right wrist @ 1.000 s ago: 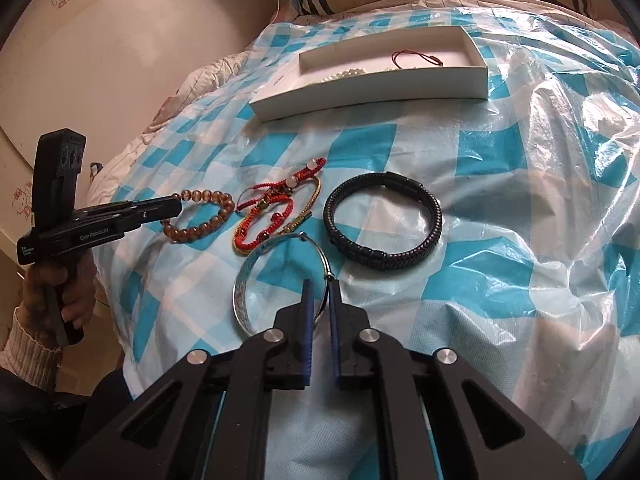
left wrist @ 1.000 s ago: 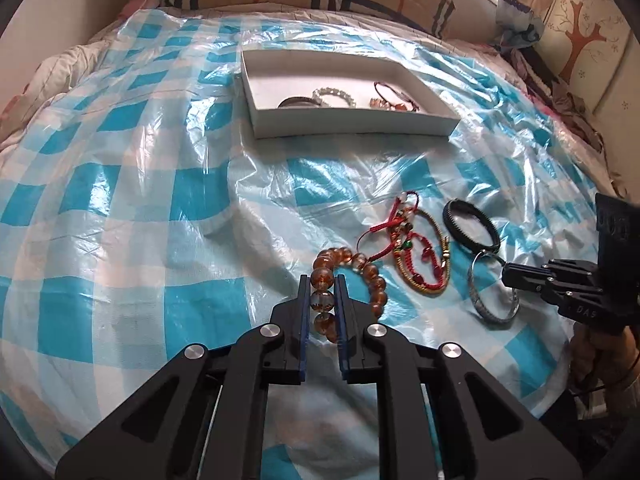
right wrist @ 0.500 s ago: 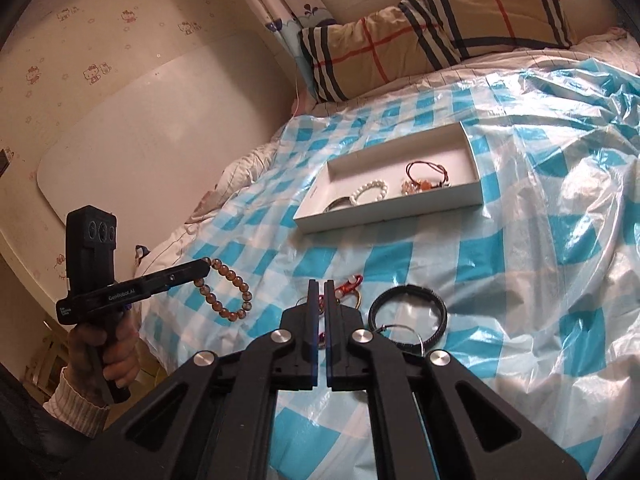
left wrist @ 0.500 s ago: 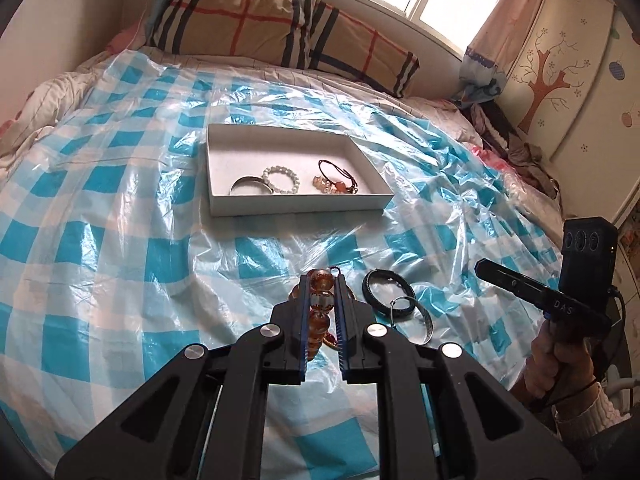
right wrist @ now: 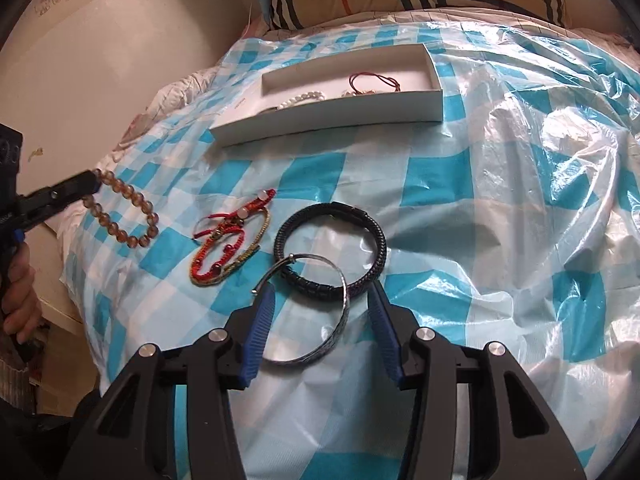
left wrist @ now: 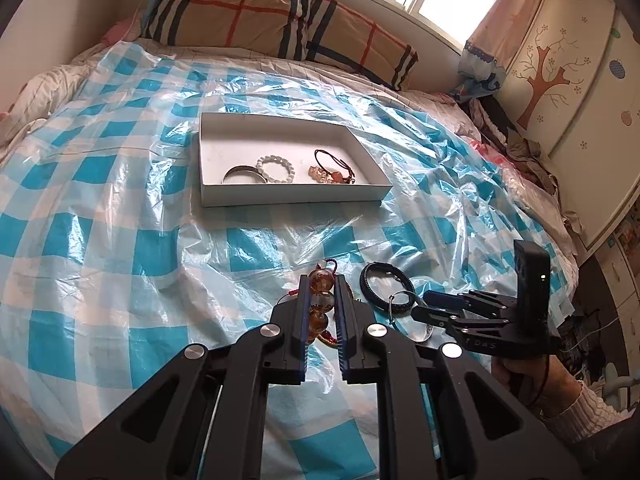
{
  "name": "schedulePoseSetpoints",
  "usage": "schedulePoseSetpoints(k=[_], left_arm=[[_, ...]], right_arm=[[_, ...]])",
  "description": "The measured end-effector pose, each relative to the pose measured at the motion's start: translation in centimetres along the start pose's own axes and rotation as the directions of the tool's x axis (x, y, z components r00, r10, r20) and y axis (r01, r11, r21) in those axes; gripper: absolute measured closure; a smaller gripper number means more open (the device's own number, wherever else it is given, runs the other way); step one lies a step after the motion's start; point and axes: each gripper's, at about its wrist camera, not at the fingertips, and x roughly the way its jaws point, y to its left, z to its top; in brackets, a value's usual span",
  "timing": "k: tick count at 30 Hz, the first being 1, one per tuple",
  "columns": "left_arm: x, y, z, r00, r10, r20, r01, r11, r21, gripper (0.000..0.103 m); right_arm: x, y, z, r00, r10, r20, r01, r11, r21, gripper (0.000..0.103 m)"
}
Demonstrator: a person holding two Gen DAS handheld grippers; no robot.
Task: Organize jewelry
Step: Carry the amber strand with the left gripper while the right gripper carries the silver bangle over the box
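- We see our left gripper (left wrist: pixel 321 300) with its jaws pinching the amber bead bracelet (left wrist: pixel 320 300); in the right wrist view the strand (right wrist: pixel 120 216) hangs in a loop from the fingertips, lifted off the bed at about 9 o'clock.
- Our right gripper (right wrist: pixel 320 312) has its jaws spread wide, one blue pad on each side of the silver bangle (right wrist: pixel 316 312), which lies on the sheet at the centre of that view; we cannot tell whether the pads touch it.
- The black braided bracelet (right wrist: pixel 332 248) lies just beyond the bangle, toward 12 o'clock, and the bangle's far rim overlaps its near edge.
- The red and gold cord bracelets (right wrist: pixel 228 248) lie in a small tangle at 10 o'clock from the bangle, just beside the black braided bracelet.
- The white box (left wrist: pixel 288 194) sits farther up the bed toward 12 o'clock, well apart from the loose pieces.
- Inside the box, in the left wrist view, we see a silver cuff (left wrist: pixel 244 174) on the left, a white bead bracelet (left wrist: pixel 275 169) in the middle, and a dark red cord bracelet (left wrist: pixel 332 168) with orange stones on the right.
- Everything rests on the blue-and-white checked plastic sheet (right wrist: pixel 500 200) that covers the bed, with a plaid pillow (left wrist: pixel 280 16) at its 12 o'clock end.
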Motion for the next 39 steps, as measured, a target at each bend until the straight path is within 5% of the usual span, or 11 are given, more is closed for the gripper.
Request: schedulePoseSetpoints(k=[2,4,9,16,39], left_arm=[[0.1,0.0,0.1,1.0,-0.002,0.003,0.002,1.0,0.0,0.092],[0.1,-0.2,0.1,1.0,-0.004,0.007,0.004,1.0,0.001,0.092],[0.3,-0.4,0.4,1.0,-0.012,0.023,0.012,1.0,-0.007,0.092],[0.7,-0.7,1.6,0.998,-0.014,0.053,0.014,1.0,-0.006,0.092],[3.6,-2.8,6.6,0.993,0.015,0.119,-0.026,0.996,0.086,0.092]], right_arm=[[0.2,0.1,0.0,1.0,-0.019,-0.011,0.019,1.0,-0.018,0.092],[-0.5,-0.1,0.0,1.0,0.012,0.004,-0.012,1.0,0.0,0.097],[-3.9,0.2,0.4,0.99,0.062,0.123,-0.067,0.997,0.034,0.098],[-6.6,0.4,3.4,0.951,0.124,0.284,-0.148,0.987,0.062,0.098],[-4.0,-0.7,10.0,0.929,0.137,0.343,-0.156,0.987,0.028,0.098]])
